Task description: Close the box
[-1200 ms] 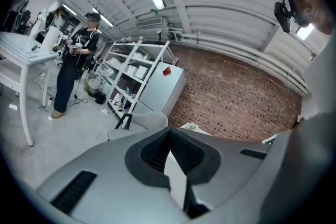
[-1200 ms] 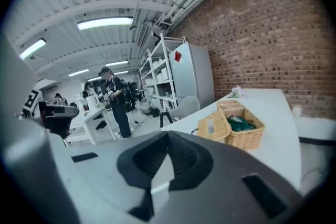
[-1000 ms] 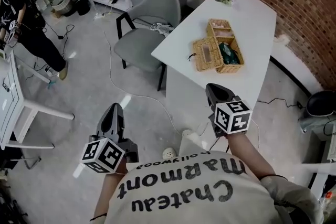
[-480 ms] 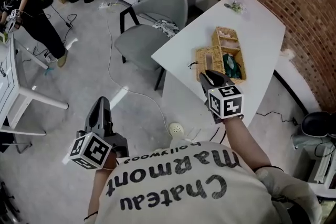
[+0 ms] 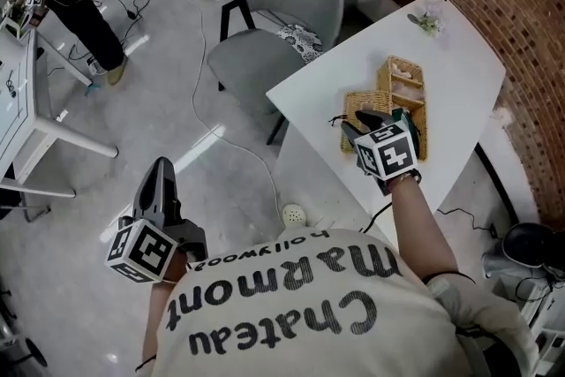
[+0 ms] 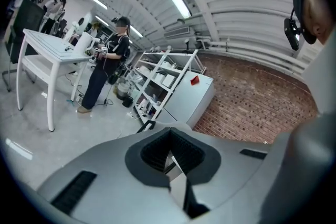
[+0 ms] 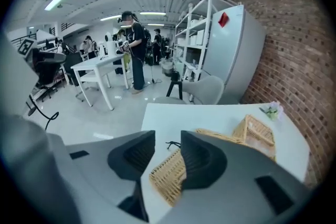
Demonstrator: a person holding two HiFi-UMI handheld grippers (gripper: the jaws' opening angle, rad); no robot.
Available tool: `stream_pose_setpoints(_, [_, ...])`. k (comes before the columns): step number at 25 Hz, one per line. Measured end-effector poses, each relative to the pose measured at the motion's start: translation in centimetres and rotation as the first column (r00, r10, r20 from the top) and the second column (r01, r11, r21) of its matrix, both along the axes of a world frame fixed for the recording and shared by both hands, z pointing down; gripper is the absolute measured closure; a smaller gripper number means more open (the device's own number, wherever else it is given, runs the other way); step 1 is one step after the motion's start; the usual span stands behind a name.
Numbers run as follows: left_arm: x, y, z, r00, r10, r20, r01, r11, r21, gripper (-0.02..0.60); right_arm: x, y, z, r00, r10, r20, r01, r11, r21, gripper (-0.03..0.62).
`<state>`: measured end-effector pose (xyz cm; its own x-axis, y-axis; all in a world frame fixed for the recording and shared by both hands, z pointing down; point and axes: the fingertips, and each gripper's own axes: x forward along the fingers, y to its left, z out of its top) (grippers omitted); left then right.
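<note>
While the wicker box (image 5: 404,86) sits open on the white table (image 5: 459,57), close to the edge nearest the person, both of its hinged lids are raised. The near lid (image 7: 167,176) is swung out towards the person, and the far lid (image 7: 255,131) stands tilted up behind it. A thin black loop (image 7: 170,142) lies on the tabletop just beside the near lid.

The right gripper (image 5: 364,121) now hangs over the near side of the box, pointing steeply down. A second ago it was held back by the person's body, well apart from the table. Its jaws were pressed together then and have just been opening. In the right gripper view they stand wide, with the rim of the near lid showing in the gap between them. The pads do not press on the wicker, so the gripper is released and holds nothing.

The left gripper (image 5: 161,172) has stayed low on the person's left, over the bare floor and well away from the table. Its jaws are clenched together on nothing.

This looks like the approach ending and the first close beginning, probably by taking or nudging the near lid. Both lids are still to be folded down.

Beyond the box are a flower sprig (image 5: 426,20) on the table's far corner, a grey chair (image 5: 291,22), and another person (image 7: 134,44) by a far table.
</note>
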<state>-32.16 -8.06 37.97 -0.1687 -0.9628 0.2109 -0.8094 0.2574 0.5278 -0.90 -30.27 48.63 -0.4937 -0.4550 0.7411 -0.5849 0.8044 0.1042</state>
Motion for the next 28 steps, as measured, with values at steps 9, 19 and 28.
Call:
stream_pose_setpoints(9, [-1.3,0.8,1.0,0.996,-0.087,-0.008,0.087,0.996,-0.021,0.580,-1.4,-1.6,3.3,0.969,-0.183,-0.165,0.171,0.982,-0.083,0.428])
stream_pose_setpoints(19, [-1.3,1.3,2.7,0.990,-0.136,-0.033,0.134,0.990,-0.053,0.580,-2.0,-2.0,7.7,0.844,-0.356,-0.402,0.345,0.933,-0.102,0.428])
stream_pose_setpoints(28, [-1.5,2.1,3.0,0.984,-0.175,-0.040,0.172,0.983,-0.070,0.580,-2.3,-3.4,10.7,0.737,-0.396,-0.548,0.395,0.910,-0.127,0.432])
